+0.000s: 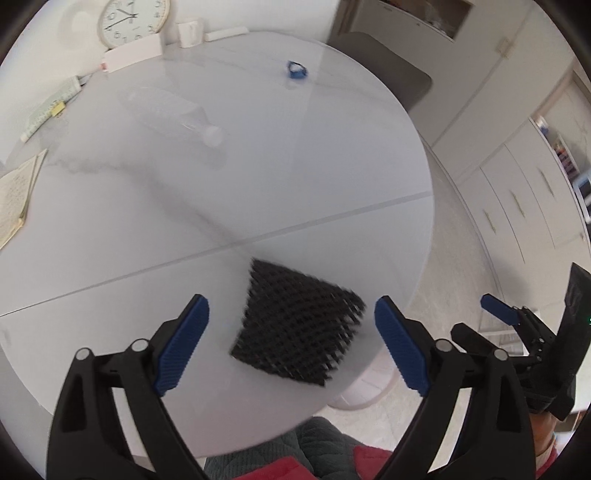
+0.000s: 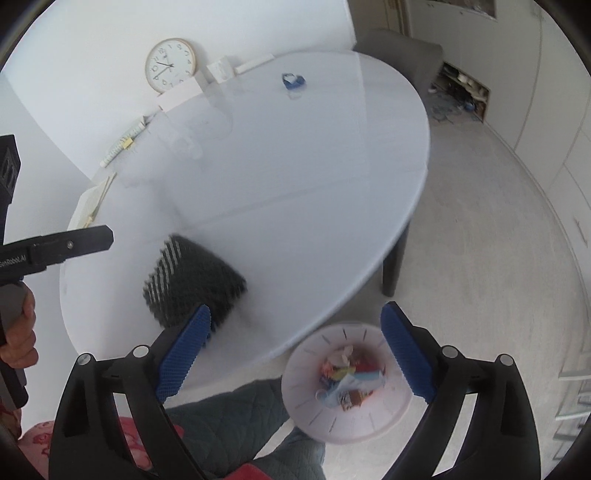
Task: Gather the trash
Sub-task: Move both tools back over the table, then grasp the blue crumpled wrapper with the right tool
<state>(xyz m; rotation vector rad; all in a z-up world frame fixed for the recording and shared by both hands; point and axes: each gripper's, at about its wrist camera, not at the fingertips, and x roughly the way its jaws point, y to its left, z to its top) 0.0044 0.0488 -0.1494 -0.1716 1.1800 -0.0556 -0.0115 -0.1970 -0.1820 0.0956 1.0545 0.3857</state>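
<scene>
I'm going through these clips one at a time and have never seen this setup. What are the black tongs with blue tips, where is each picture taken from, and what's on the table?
There is no robot: a person holds a handheld two-finger gripper in each hand, each with a wide-angle camera looking along its fingers. One picture is from the left gripper, the other from the right gripper. Both stand open and hold nothing.

On the round white table lie a black mesh piece near the front edge, a small blue object far back, and a clear plastic bottle on its side. A clock, boxes and papers sit along the wall side. On the floor stands a white bin holding colourful wrappers.
</scene>
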